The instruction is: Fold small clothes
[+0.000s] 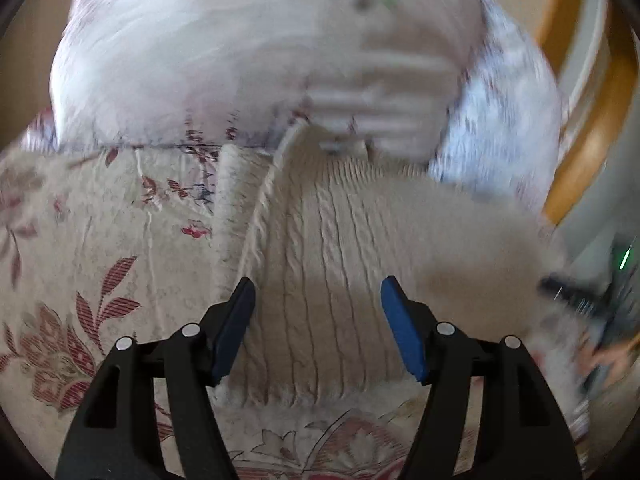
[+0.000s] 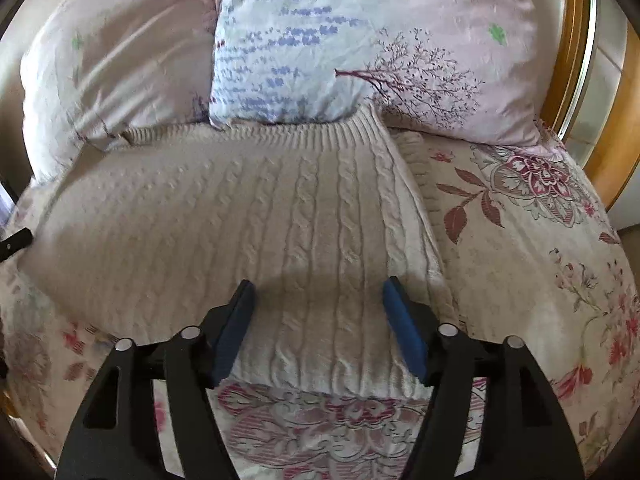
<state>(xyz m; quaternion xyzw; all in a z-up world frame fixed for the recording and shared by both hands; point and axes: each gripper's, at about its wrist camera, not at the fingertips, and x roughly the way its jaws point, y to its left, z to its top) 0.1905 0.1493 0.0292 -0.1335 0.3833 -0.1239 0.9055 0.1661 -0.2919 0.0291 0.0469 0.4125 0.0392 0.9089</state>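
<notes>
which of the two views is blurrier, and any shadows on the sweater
Left wrist view: motion blur smears the pillows and the right side of the sweater. Right wrist view: sharp, cable knit clear, a soft shadow on the sweater between the open right gripper fingers. Both bend at the edges.

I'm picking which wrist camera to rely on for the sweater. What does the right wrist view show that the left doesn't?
Right wrist only: the sharp ribbed hem, three pillows including the tree-print pillow.
Left wrist only: a blurred dark device at the right edge.
Both: the cream cable-knit sweater on the floral bedspread, with the right gripper and left gripper open above it.
</notes>
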